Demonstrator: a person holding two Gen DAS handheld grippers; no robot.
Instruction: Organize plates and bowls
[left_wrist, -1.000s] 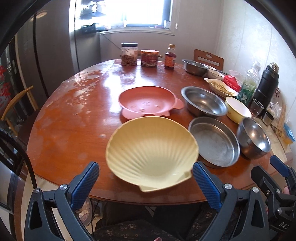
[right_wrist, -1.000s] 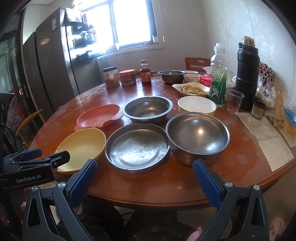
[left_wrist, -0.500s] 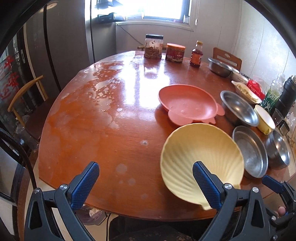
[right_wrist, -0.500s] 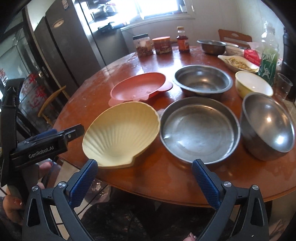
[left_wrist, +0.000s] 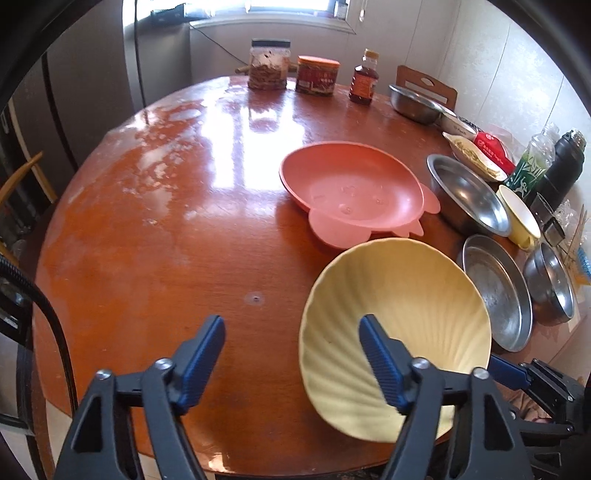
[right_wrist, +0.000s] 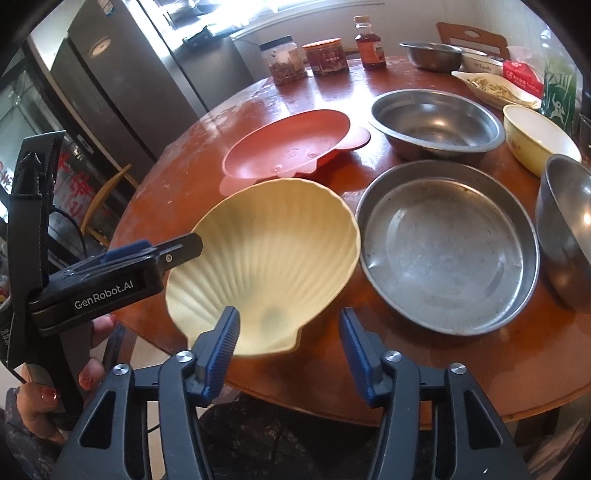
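- Showing the yellow shell plate (left_wrist: 399, 306) lying at the near edge of the desk (left_wrist: 166, 221), just beside the steel pan (right_wrist: 443, 243), with the pink plate (left_wrist: 351, 192) just behind it.
- Holding the left gripper (left_wrist: 291, 332) half-closed astride the shell plate's left rim, one finger over the ribbed inside and the other over bare desk; jaws having just been closing, rim between them, pads not visibly pressing, so released rather than grasping.
- Holding the right gripper (right_wrist: 288, 314) likewise half-closed around the shell plate's narrow near end; jaws having just been closing, left pad at the rim, right pad standing clear, nothing clenched yet.
- Judging the step in hand: taking the shell plate from two sides, probably for stacking.
- Risking a slip: pinching only a thin, curved, smooth rim, with pads sliding off as the jaws tighten.
- Risking a tip over the desk edge: pressing down on the near end, or lifting one side before the other.
- Risking a knock against the steel pan: swinging the shell plate rightward while lifting.
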